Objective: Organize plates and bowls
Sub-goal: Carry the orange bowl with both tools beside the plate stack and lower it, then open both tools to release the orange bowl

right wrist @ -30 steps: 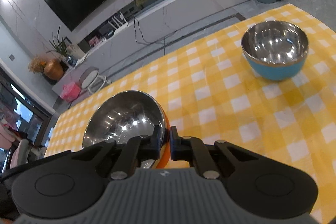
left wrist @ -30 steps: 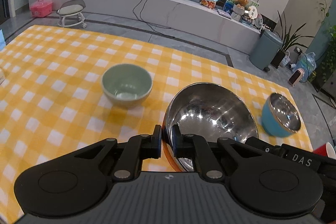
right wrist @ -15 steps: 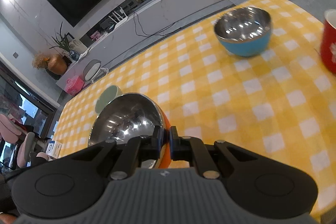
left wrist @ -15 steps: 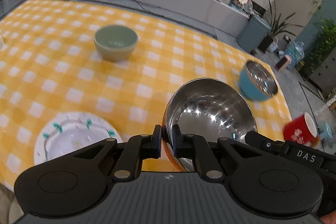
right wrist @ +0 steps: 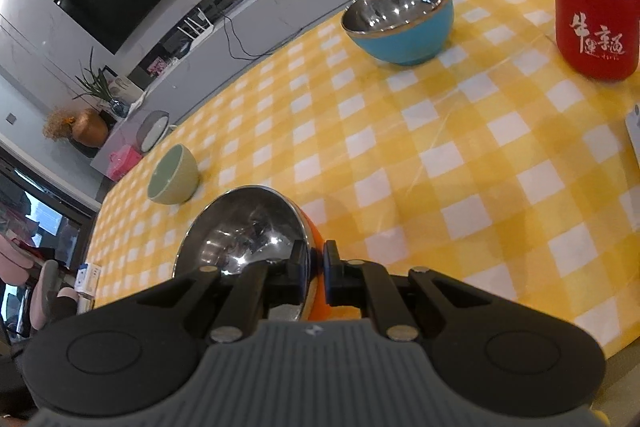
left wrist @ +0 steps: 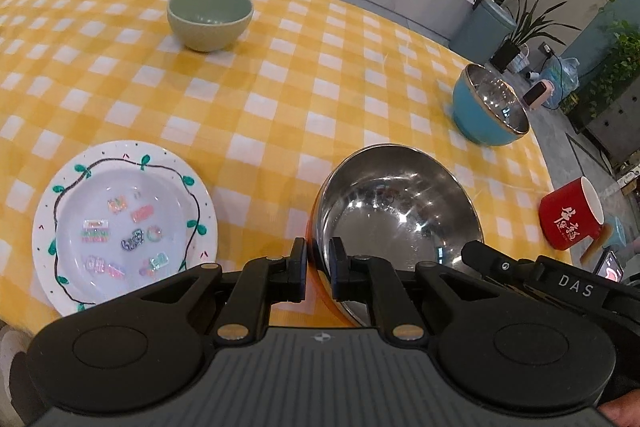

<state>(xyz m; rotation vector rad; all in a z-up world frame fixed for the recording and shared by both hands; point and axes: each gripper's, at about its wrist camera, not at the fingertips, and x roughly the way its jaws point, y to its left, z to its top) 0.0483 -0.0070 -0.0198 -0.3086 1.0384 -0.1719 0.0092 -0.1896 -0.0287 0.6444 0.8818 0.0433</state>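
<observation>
Carrying the orange steel bowl point(left wrist: 396, 223) is the step in hand: the left gripper point(left wrist: 318, 267) and the right gripper point(right wrist: 316, 273) each pinch its rim, jaws narrow, holding it above the counter point(left wrist: 280, 99) beside the painted plate point(left wrist: 124, 223). Next, I judge, comes lowering it level onto the plate or beside the other bowls, both grips releasing together

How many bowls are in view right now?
3. The orange steel-lined bowl is gripped at its rim by the left claw and right claw; the green bowl sits far left; the blue bowl far right. None seems hidden.
</observation>
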